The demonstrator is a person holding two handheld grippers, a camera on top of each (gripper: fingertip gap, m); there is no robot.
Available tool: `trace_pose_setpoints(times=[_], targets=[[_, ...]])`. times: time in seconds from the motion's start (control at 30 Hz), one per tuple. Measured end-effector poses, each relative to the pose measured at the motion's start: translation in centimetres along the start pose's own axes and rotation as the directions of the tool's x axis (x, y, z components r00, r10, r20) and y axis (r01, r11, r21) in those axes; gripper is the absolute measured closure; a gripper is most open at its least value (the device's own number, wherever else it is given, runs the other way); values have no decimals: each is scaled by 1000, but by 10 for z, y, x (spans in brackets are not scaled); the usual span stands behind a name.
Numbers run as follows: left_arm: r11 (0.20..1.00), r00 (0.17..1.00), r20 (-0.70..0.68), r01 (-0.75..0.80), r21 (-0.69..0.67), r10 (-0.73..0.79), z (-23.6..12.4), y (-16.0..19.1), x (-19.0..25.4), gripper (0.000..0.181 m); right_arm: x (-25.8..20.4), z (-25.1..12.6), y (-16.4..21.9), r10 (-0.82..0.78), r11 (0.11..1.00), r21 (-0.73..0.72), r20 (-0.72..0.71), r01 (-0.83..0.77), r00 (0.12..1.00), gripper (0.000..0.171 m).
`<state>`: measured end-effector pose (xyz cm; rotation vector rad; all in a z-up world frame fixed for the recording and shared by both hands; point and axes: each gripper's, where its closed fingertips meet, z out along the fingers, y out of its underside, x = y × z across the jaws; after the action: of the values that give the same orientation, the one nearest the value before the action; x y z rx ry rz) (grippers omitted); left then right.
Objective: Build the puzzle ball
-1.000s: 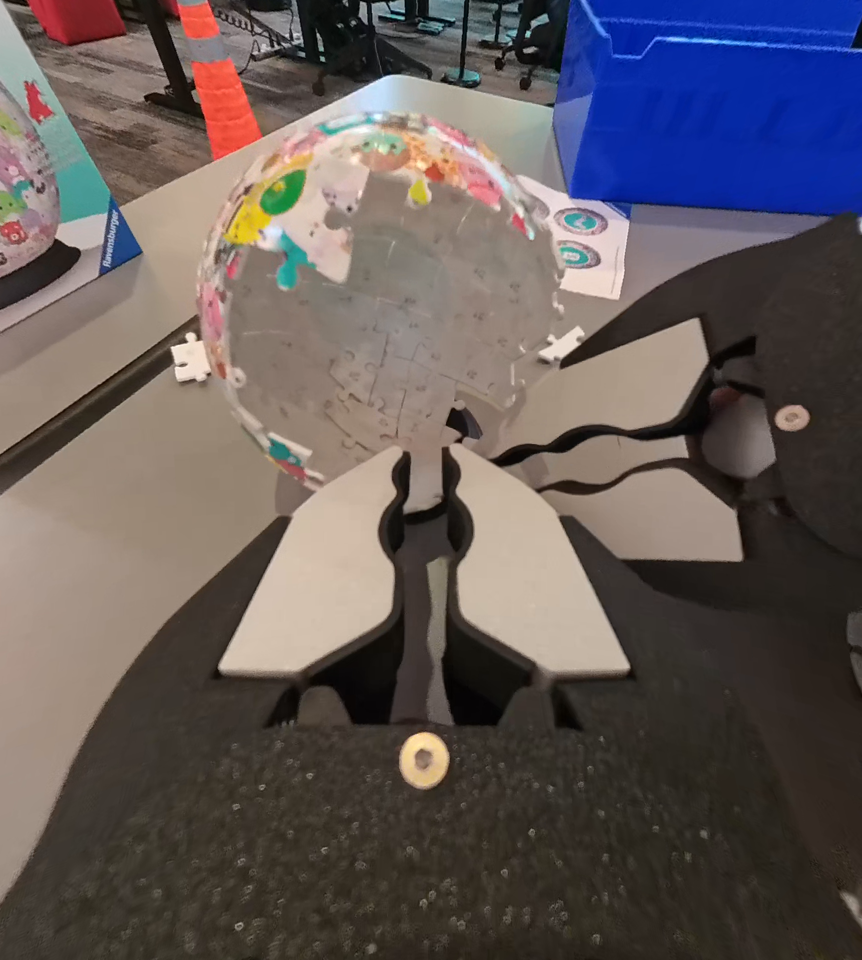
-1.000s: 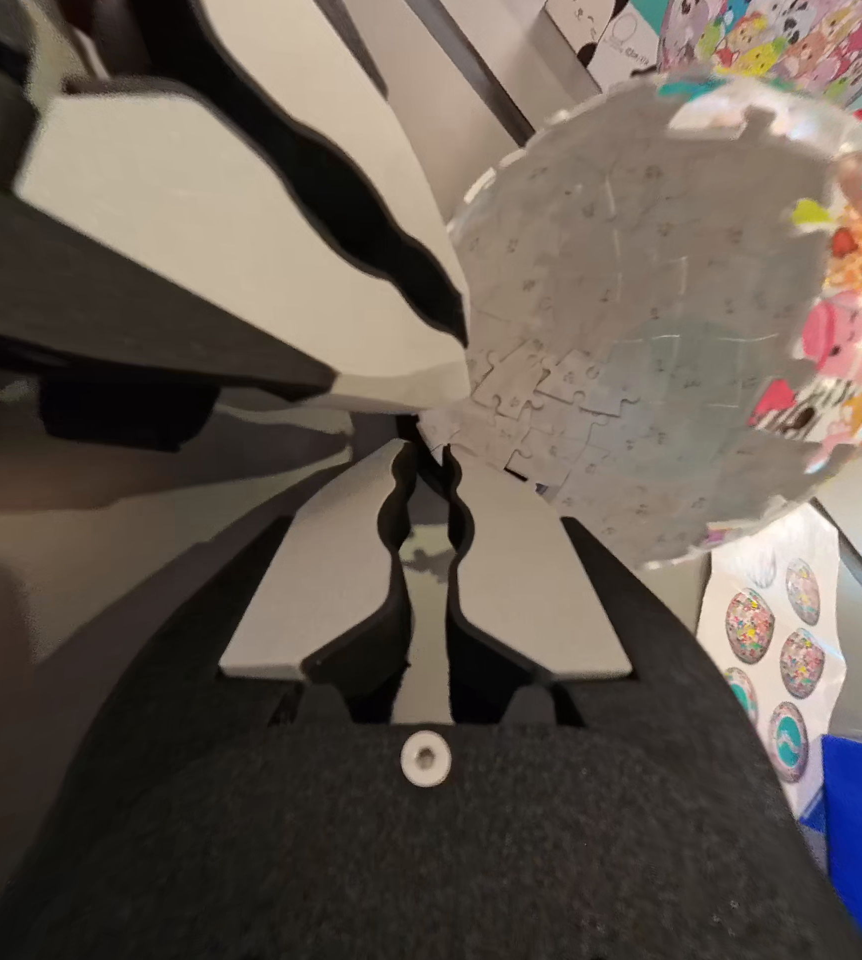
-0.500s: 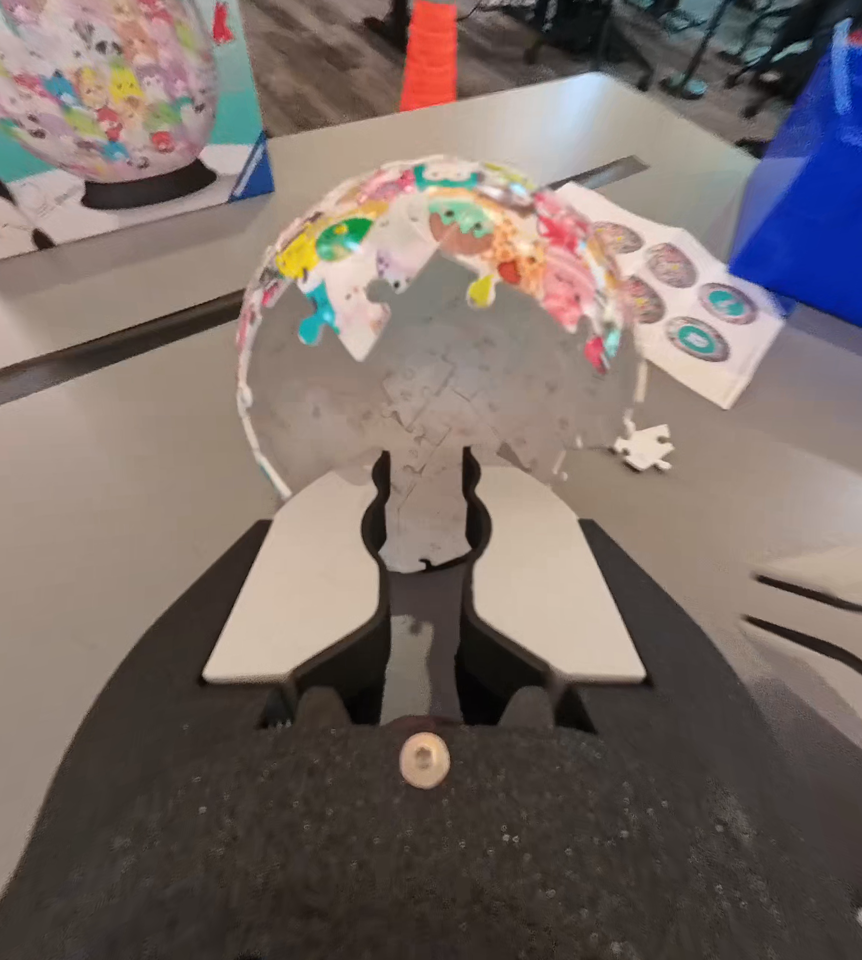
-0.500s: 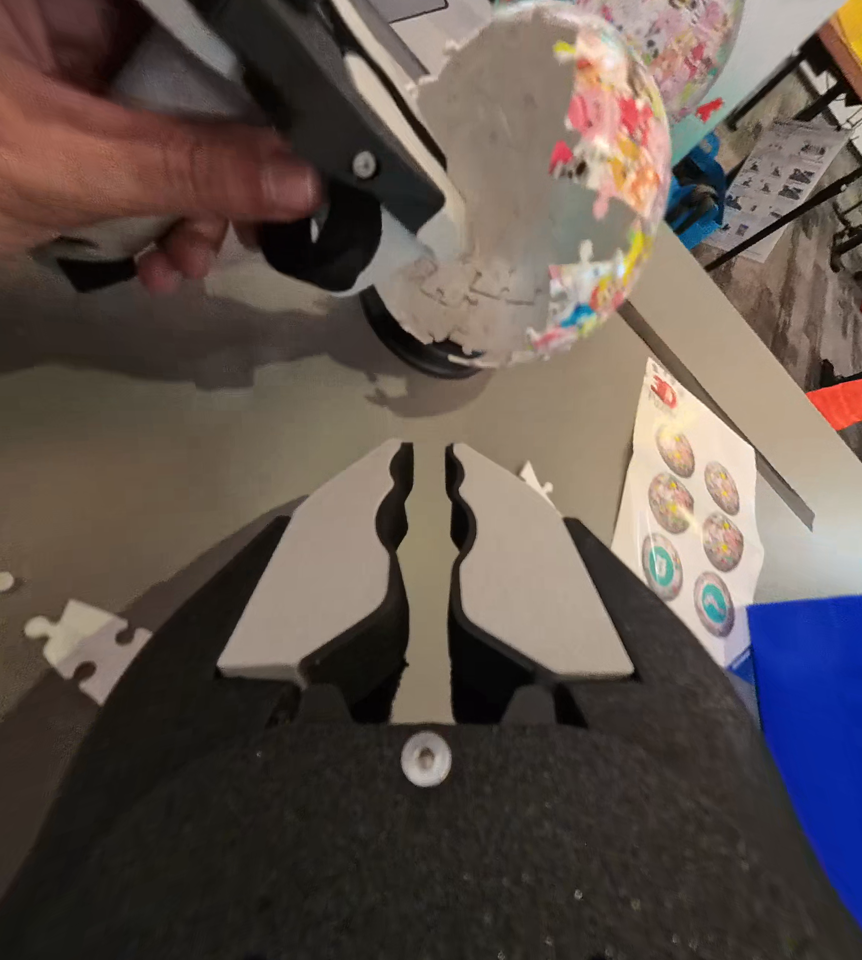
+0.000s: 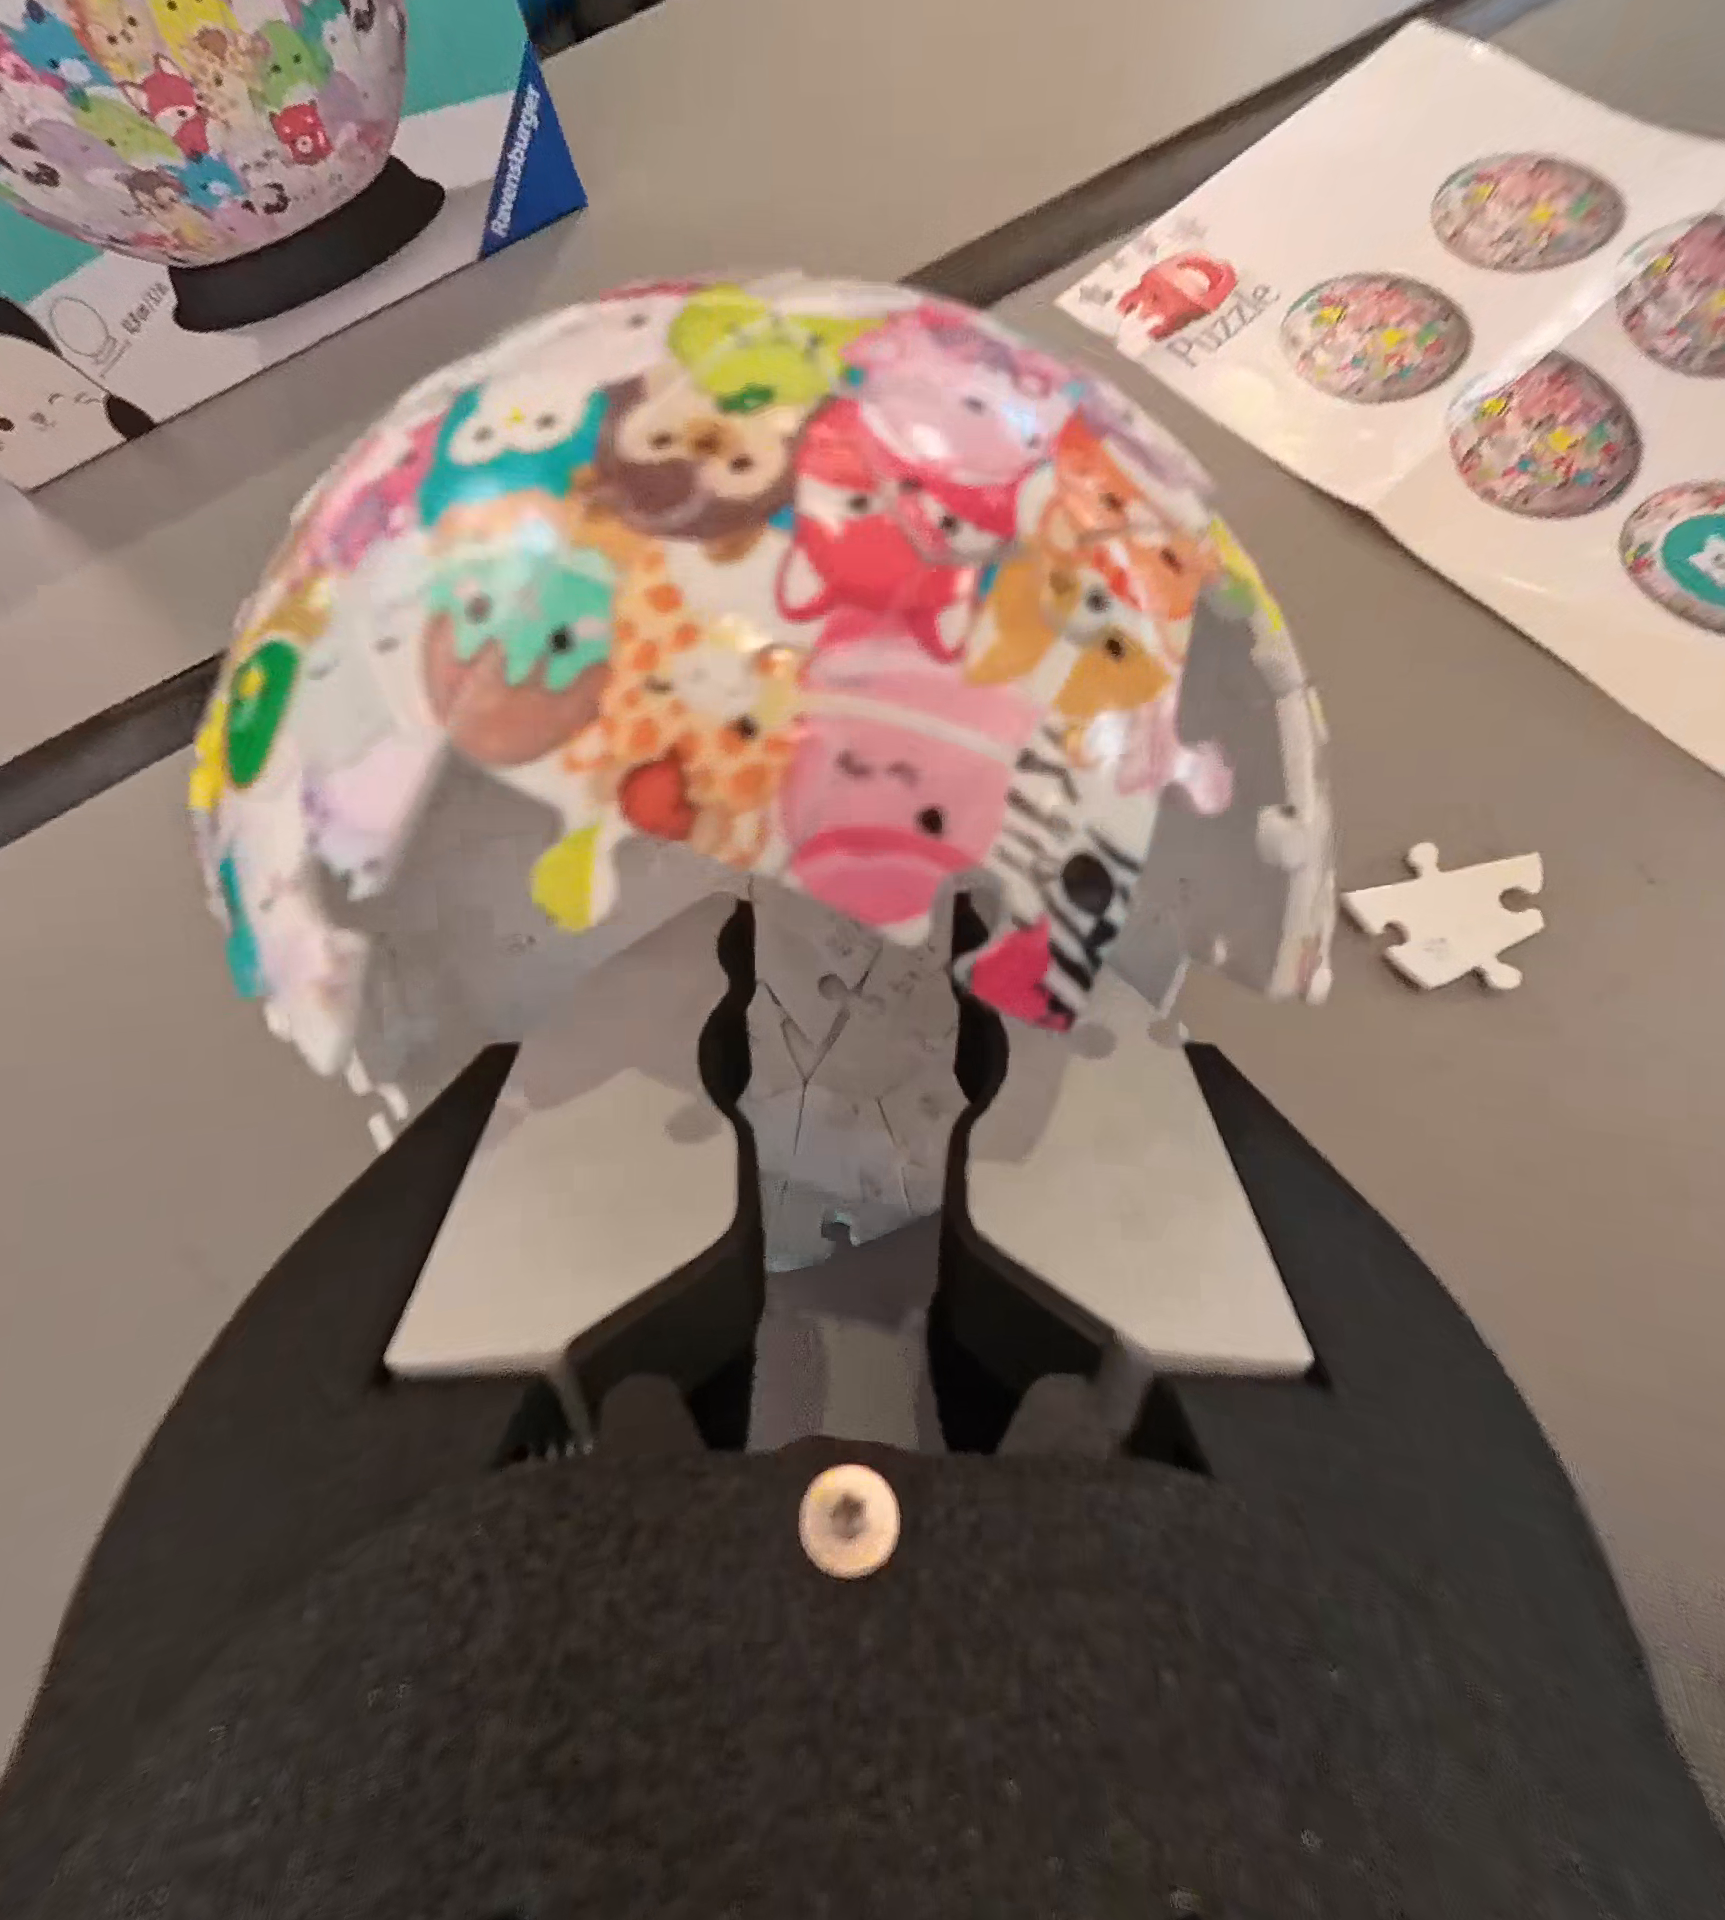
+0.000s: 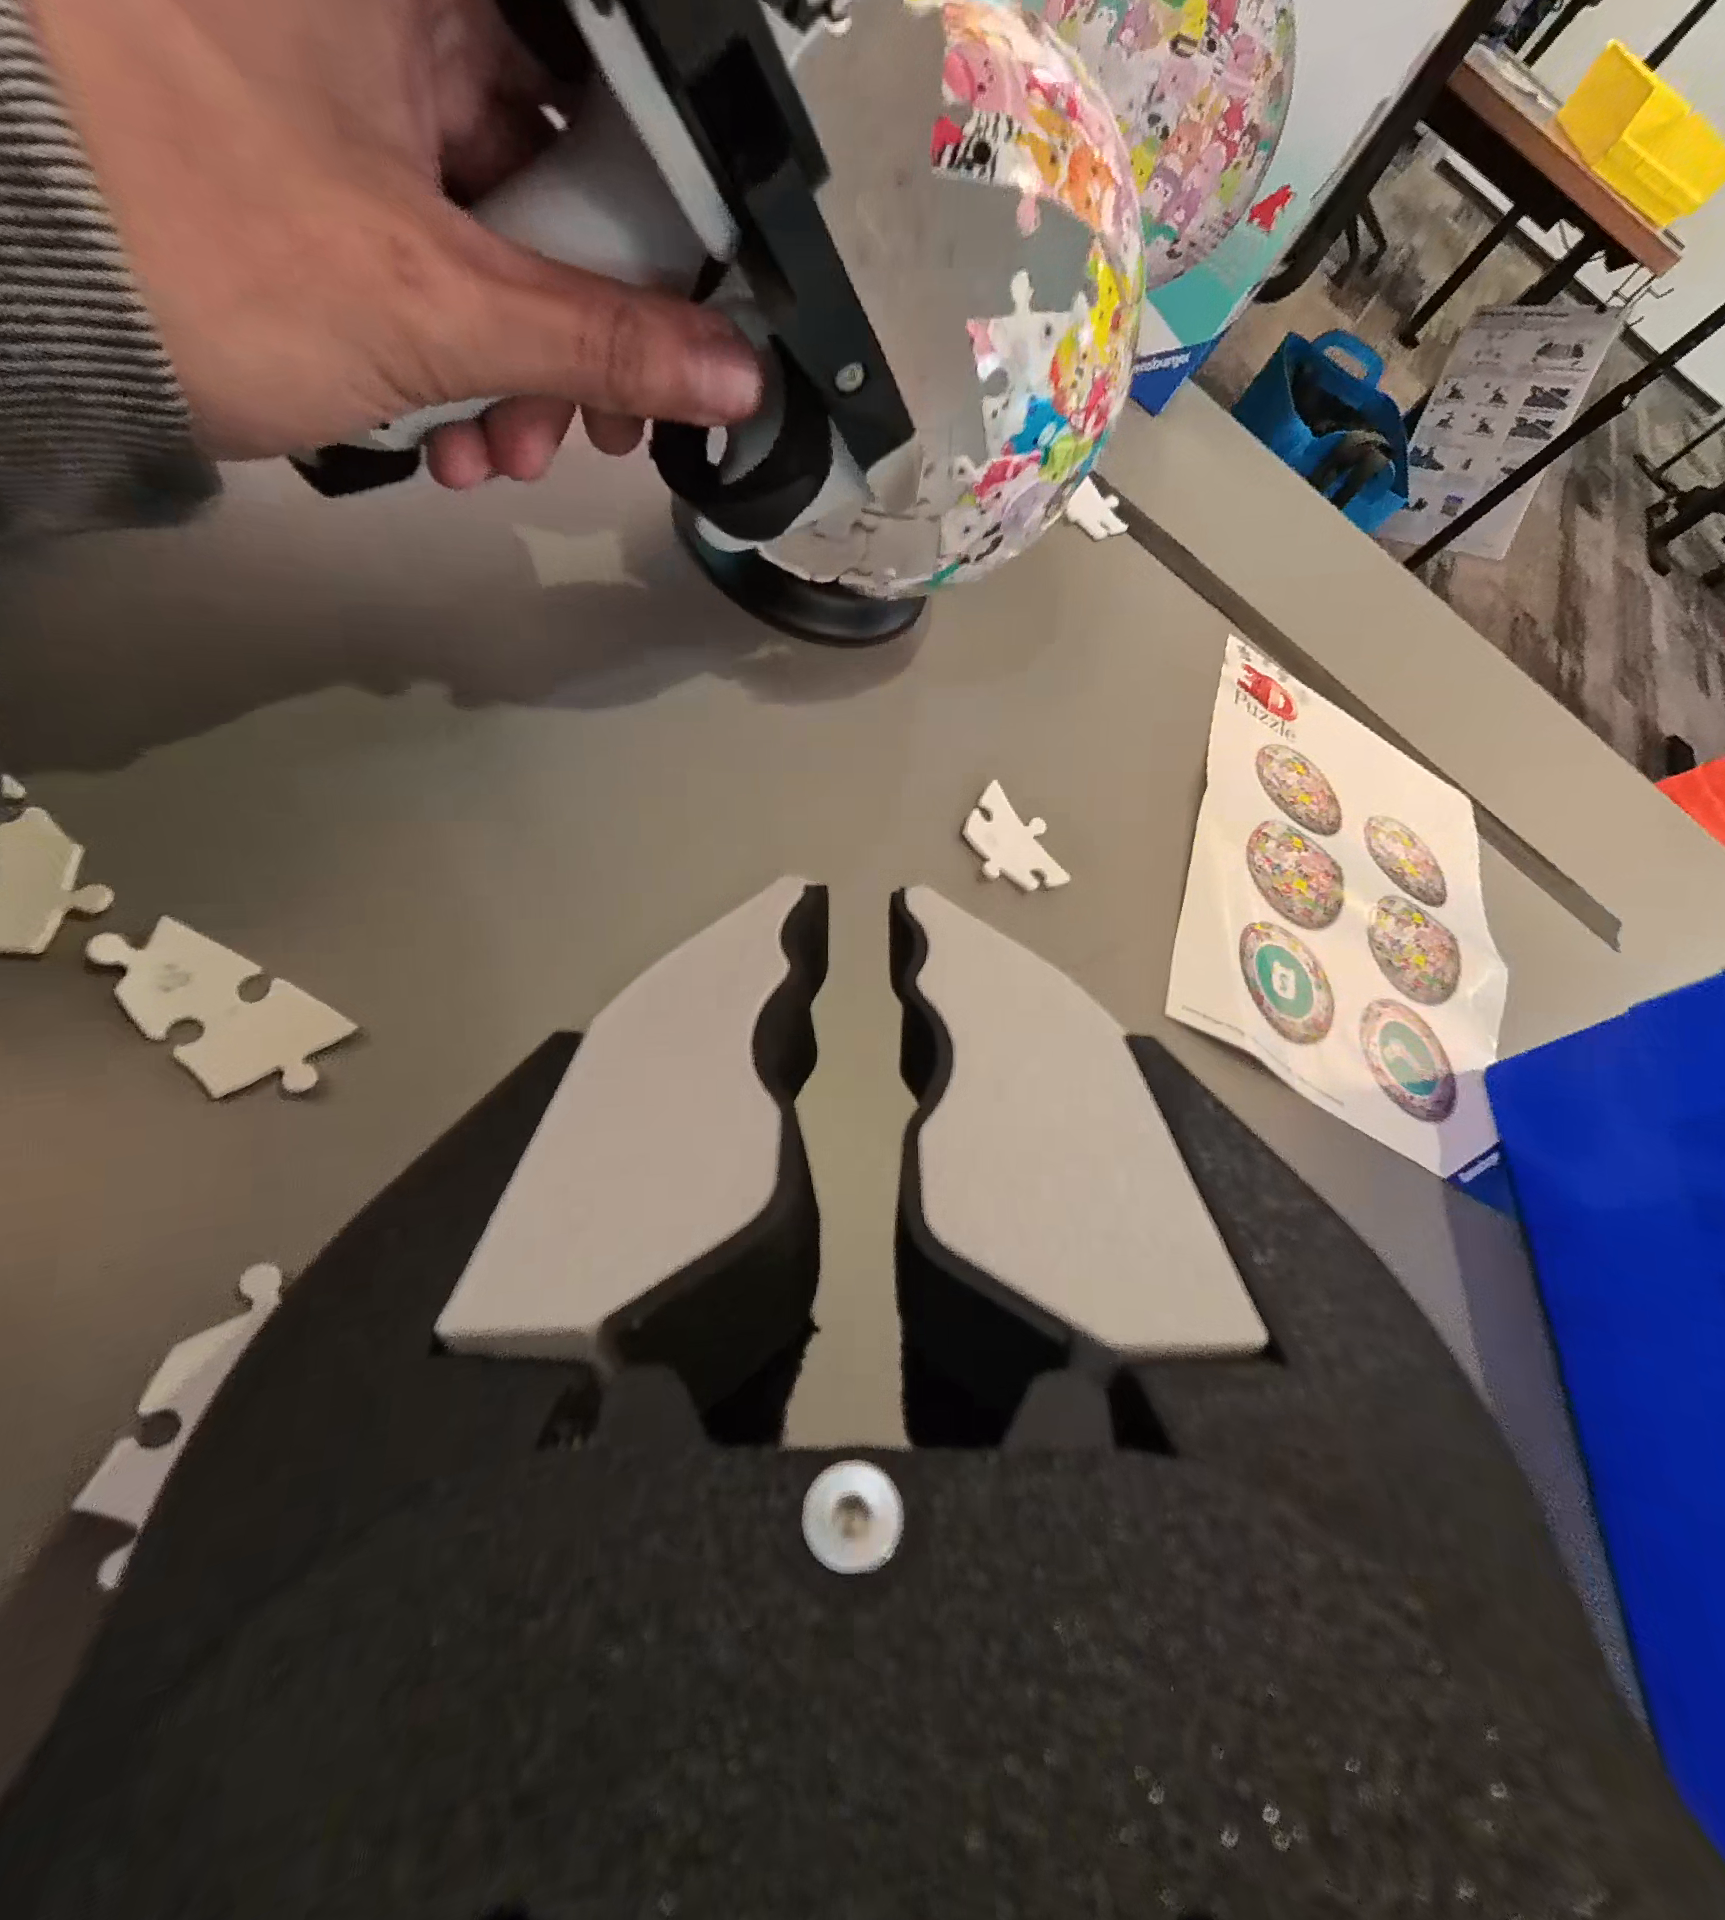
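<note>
Puzzle ball clamped in left gripper jaws; right gripper jaws slightly apart, empty.

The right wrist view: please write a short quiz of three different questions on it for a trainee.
1. True or false: the right gripper holds a puzzle piece.
2. What lies on the grey table just beyond the right gripper's fingertips? A) a loose white puzzle piece B) a red cup C) a pair of scissors
3. Short answer: what is under the half-built colourful puzzle ball?

Key: 1. False, nothing is between its fingers. 2. A. 3. A black round stand.
</note>
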<state>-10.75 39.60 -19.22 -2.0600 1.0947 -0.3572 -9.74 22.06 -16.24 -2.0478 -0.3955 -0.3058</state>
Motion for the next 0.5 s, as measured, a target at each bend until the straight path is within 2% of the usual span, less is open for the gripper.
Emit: trace_pose_setpoints(times=[0.17,0.4,0.43,0.47,0.5], targets=[[996,999,13,-33,-80,34,7,2,1,150,-1,-2,1,15,1000,24,25,-16,1000,160],[974,993,24,-106,-200,113,14,11,-1,148,2,-2,2,65,997,36,60,-67,996,160],[968,990,32,-127,-216,137,15,12,-3,79,2,-2,2,72,997,36,64,-74,995,160],[963,987,35,-147,-226,159,16,13,-4,93,3,-2,2,77,996,38,67,-80,995,160],[958,984,32,-161,-236,174,16,13,-4,94,3,-2,2,81,996,39,69,-84,994,160]])
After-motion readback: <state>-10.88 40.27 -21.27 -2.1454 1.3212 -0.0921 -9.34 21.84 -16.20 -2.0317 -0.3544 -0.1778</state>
